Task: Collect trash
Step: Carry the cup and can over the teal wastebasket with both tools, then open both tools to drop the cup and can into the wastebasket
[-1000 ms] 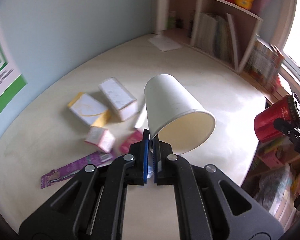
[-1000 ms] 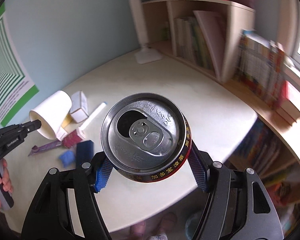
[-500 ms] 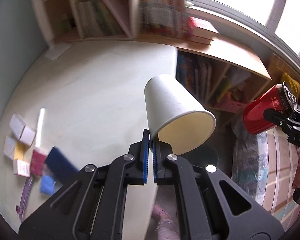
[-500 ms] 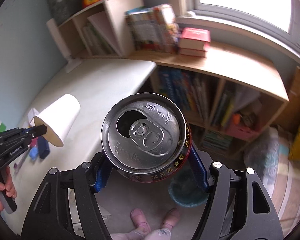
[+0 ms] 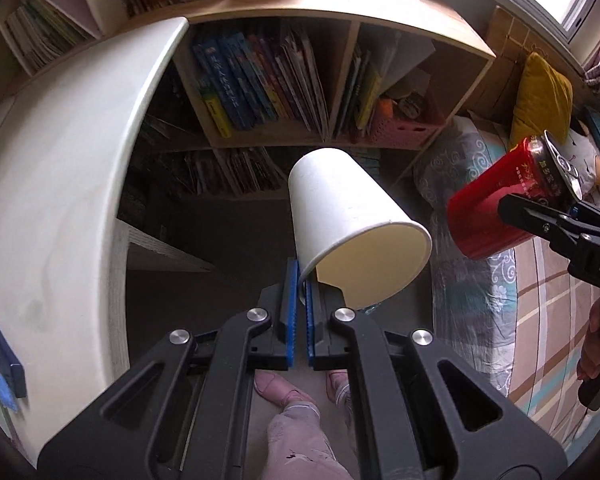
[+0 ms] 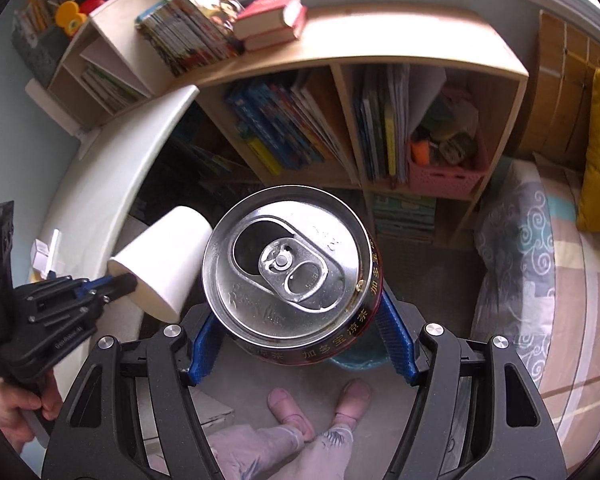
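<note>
Both tools are matte black plastic with open triangular cut-outs in their arms. The left gripper (image 5: 299, 280) carries 2 ribbed blue pads and 4 silver screw heads; the right gripper (image 6: 300, 336) has matching blue pads (image 6: 396, 340) and silver screws. Bare skin shows on the left hand (image 6: 18, 412). Pale pink trousers end in pink slippers (image 6: 288, 404).

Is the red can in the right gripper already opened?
Opened. The red drink can in the right gripper shows a dark open mouth beside its pull tab.
</note>
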`<control>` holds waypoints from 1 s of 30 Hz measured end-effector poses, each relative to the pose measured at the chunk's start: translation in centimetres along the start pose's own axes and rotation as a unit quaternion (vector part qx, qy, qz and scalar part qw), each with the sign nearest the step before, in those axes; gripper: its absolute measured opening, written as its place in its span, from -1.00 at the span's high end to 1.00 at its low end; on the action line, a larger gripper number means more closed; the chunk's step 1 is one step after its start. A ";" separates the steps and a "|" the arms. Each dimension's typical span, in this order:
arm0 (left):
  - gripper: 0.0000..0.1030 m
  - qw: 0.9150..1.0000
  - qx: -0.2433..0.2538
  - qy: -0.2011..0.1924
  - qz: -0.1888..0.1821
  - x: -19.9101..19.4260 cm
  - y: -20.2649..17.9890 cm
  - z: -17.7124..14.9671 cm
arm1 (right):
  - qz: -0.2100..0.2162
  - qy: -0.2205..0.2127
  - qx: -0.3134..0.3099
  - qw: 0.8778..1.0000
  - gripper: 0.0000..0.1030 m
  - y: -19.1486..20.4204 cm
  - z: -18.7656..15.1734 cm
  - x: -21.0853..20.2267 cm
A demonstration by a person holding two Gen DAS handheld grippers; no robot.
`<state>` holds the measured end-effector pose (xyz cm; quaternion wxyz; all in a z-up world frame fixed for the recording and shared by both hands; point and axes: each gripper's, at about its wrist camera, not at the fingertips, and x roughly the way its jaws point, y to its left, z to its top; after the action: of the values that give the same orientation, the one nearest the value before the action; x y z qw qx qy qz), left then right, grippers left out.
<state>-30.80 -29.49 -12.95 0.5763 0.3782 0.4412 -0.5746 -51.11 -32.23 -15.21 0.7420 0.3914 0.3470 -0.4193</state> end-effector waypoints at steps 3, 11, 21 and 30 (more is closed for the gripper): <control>0.96 1.000 0.003 0.028 -0.007 3.7 -1.9 -0.1 | 0.009 0.023 0.019 1.000 -0.33 -2.4 -0.6 2.7; 0.96 0.996 0.024 0.087 -0.028 12.7 -5.2 -1.2 | 0.025 0.083 0.081 0.993 -0.33 -8.1 -3.1 10.3; -0.06 0.991 0.035 0.131 -0.006 19.9 -6.2 -1.6 | 0.029 0.100 0.125 0.987 -0.48 -11.5 -4.1 16.5; -0.12 0.993 0.025 0.118 0.012 18.6 -4.7 -0.8 | 0.036 0.079 0.126 0.988 -0.59 -12.3 -2.8 15.1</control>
<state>-36.44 -35.08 -30.41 0.5178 0.4626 0.4869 -0.5300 -56.45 -39.23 -32.76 0.6711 0.5262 0.3349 -0.4007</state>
